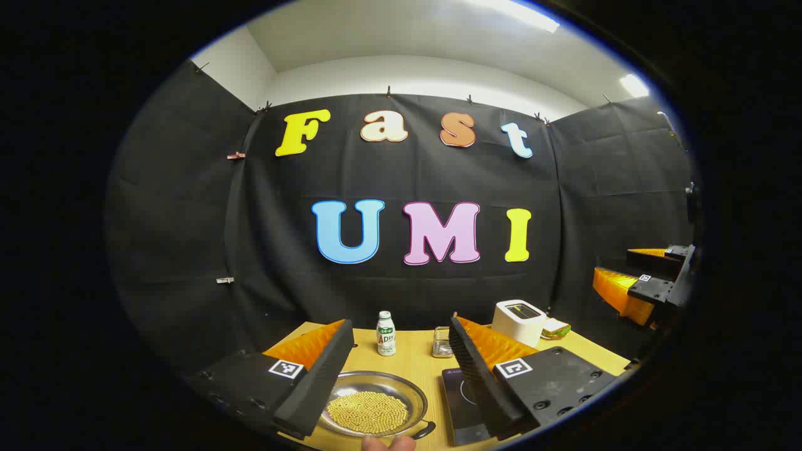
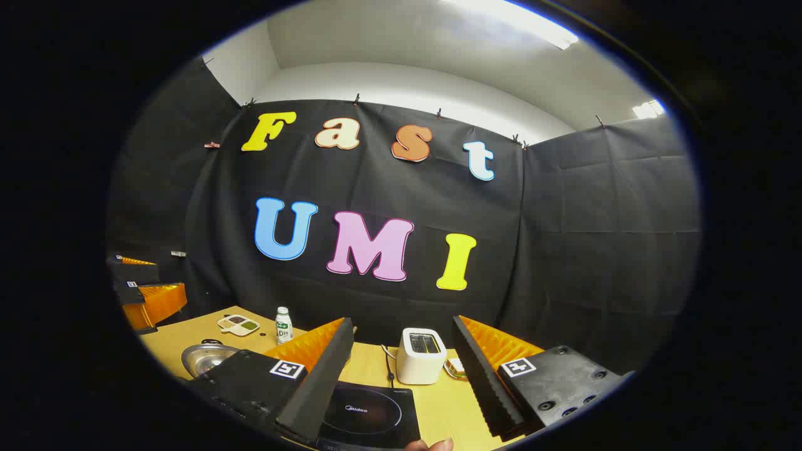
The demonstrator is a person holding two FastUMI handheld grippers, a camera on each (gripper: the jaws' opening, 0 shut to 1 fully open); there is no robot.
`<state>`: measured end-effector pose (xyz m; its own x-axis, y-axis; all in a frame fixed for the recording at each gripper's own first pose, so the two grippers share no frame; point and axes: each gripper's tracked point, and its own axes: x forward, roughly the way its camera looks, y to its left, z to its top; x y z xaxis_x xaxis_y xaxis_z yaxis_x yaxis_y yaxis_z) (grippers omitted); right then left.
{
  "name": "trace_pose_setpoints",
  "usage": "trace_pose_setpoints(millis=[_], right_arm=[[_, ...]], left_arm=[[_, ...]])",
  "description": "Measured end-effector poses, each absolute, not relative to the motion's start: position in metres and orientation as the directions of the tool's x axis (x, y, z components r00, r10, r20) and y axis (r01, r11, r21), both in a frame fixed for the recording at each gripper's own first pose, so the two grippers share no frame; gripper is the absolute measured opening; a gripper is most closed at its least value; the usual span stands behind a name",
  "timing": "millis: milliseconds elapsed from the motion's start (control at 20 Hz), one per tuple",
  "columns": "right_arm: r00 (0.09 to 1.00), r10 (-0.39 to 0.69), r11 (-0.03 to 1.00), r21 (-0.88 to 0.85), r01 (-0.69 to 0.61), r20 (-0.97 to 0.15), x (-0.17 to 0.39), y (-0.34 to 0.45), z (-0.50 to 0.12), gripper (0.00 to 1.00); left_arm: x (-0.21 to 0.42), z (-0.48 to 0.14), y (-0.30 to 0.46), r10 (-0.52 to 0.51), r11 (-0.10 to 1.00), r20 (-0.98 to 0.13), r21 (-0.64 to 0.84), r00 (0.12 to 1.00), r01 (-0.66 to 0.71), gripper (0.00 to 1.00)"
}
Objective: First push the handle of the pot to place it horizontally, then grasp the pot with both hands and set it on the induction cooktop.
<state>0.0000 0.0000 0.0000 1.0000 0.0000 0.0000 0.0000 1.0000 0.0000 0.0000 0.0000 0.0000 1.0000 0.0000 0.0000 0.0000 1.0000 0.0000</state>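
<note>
Toaster (image 2: 421, 355): white, on wooden table (image 2: 448, 401).
Bottle (image 2: 284, 326): well left of toaster.
Sectioned dish (image 2: 238, 324): beyond bottle, farther left.
Glass jar (image 1: 442, 342): between bottle and toaster.

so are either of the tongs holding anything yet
No, nothing is held. Left tongs and right tongs are both open; the pot sits untouched on the table.
</note>
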Motion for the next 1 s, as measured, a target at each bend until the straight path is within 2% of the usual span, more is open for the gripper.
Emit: trace_pose_setpoints(millis=[1000], right_arm=[[1.0,-0.003,1.0,-0.006,0.003,0.003,-0.0012,-0.0006,0.0057,0.97]], left_arm=[[0.0015,-0.0041,0.0028,0.006,1.0,-0.001,-0.016,1.0,-0.006,0.95]])
